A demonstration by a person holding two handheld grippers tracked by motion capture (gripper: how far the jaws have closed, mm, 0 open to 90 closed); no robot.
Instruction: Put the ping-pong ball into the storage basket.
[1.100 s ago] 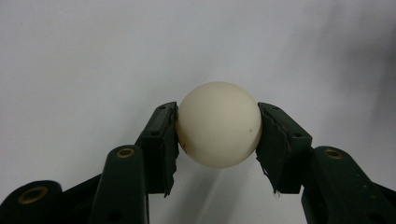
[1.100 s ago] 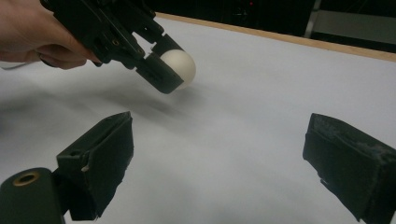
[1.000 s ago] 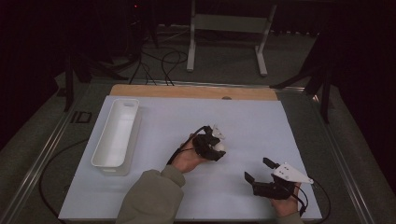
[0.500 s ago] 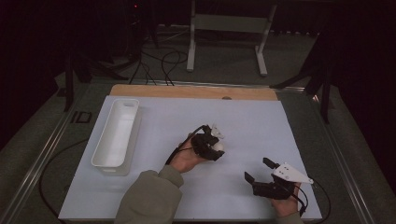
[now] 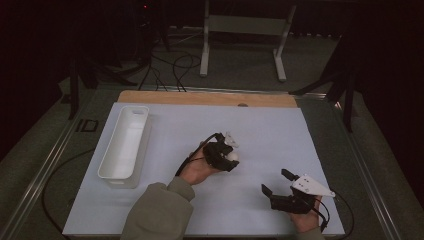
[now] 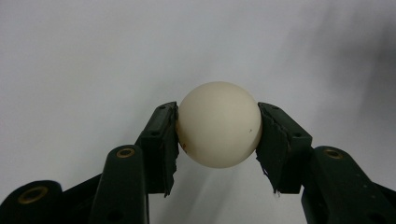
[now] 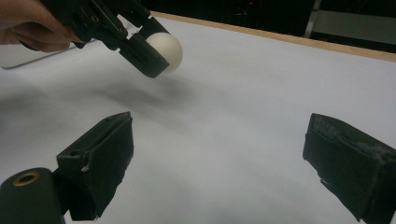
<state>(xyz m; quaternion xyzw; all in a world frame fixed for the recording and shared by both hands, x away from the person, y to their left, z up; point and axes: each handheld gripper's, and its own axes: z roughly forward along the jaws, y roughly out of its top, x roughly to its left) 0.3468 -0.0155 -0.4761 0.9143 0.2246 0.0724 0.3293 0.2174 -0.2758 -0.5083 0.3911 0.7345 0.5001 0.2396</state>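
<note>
1. At the left of the surface (image 5: 280,125), the white tray (image 5: 124,145) is sitting empty, unmoved since a second ago.
2. Your left gripper (image 6: 217,140) is gripping the ball (image 6: 218,124), its jaws pressing on both sides just as they were a second ago. Compared with then it has shifted only slightly, and the ball is hanging clear of the surface near the middle, well apart from the tray. So the pick-up looks done, and the carry to the tray is likely what is left.
3. The ball is looking smooth, round and cream-white, with a faint speck or two.
4. Your right gripper (image 7: 219,163) is resting near the front right corner, jaws standing wide apart with nothing between them, unchanged.
</note>
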